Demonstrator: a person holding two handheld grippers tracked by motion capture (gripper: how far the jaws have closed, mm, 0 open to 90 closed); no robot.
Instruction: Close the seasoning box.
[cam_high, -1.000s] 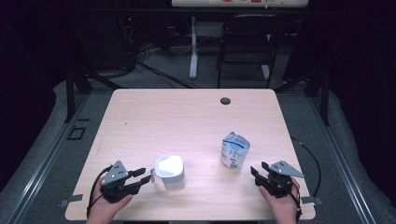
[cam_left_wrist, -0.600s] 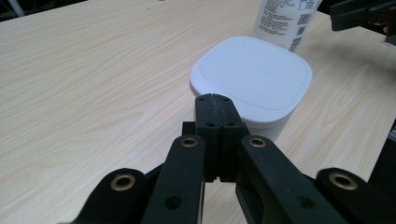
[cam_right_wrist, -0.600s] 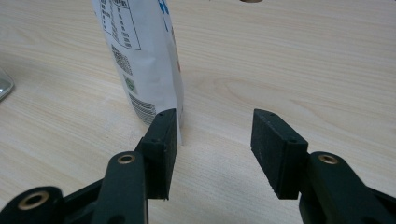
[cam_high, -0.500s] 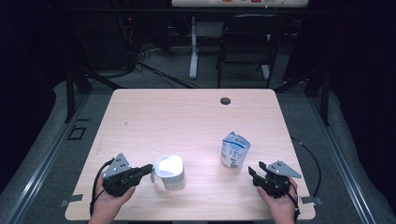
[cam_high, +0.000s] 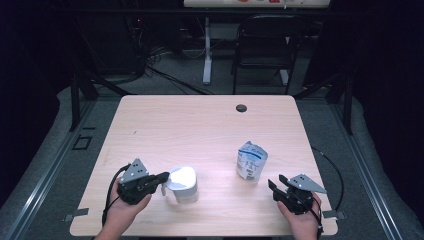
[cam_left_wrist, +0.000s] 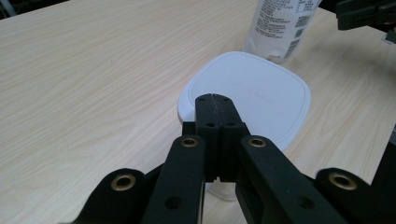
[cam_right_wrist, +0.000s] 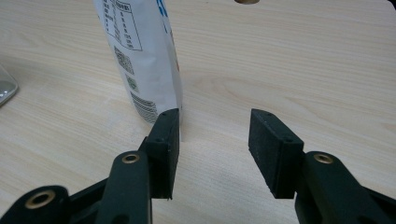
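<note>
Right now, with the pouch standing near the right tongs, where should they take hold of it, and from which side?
Probably the flat upper body of the pouch, below its crimped top, coming in level from the person's side. It stands upright and is thin edge-on, so the open right tongs could close across its two broad faces. The printed side gusset already faces them.

The high view looked down on the whole desk (cam_high: 210, 125); each tongs camera sat close behind its tongs, both sharing the pouch (cam_left_wrist: 282, 28) ahead.
</note>
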